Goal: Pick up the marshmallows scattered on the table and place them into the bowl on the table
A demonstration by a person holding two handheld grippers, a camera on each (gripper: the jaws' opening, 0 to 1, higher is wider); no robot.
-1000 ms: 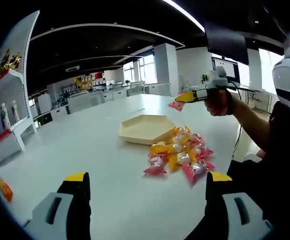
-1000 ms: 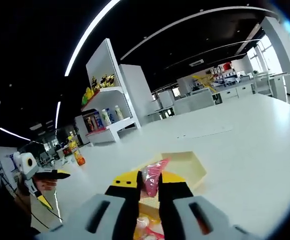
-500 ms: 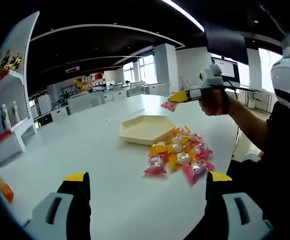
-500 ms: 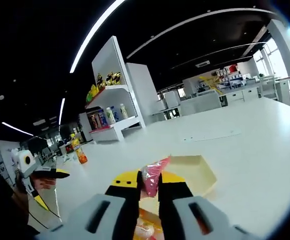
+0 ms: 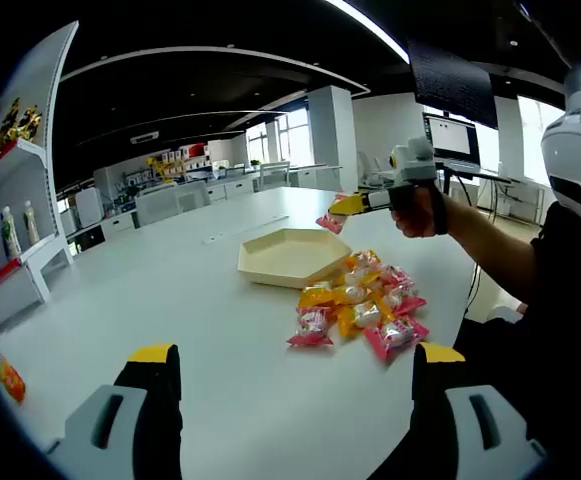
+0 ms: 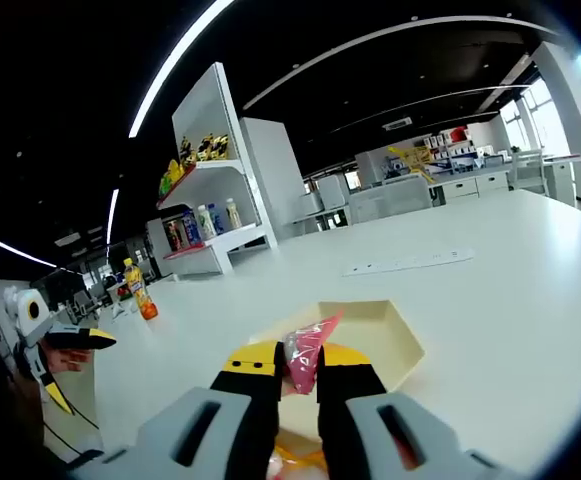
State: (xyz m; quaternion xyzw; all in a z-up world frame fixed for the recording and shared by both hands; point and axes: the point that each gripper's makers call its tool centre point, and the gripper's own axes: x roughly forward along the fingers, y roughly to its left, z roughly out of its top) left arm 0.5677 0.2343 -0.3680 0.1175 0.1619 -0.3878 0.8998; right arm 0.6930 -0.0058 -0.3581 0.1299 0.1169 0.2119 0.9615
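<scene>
One pink marshmallow (image 6: 308,352) pinched in right gripper (image 6: 300,372) jaws | left gripper (image 5: 290,375) jaws spread wide, empty

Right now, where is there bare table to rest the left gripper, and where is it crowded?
Bare table spreads between the left gripper and the bowl, and beyond the bowl. It is crowded where the marshmallows pile against the bowl, under the right gripper holding a pink marshmallow.
</scene>
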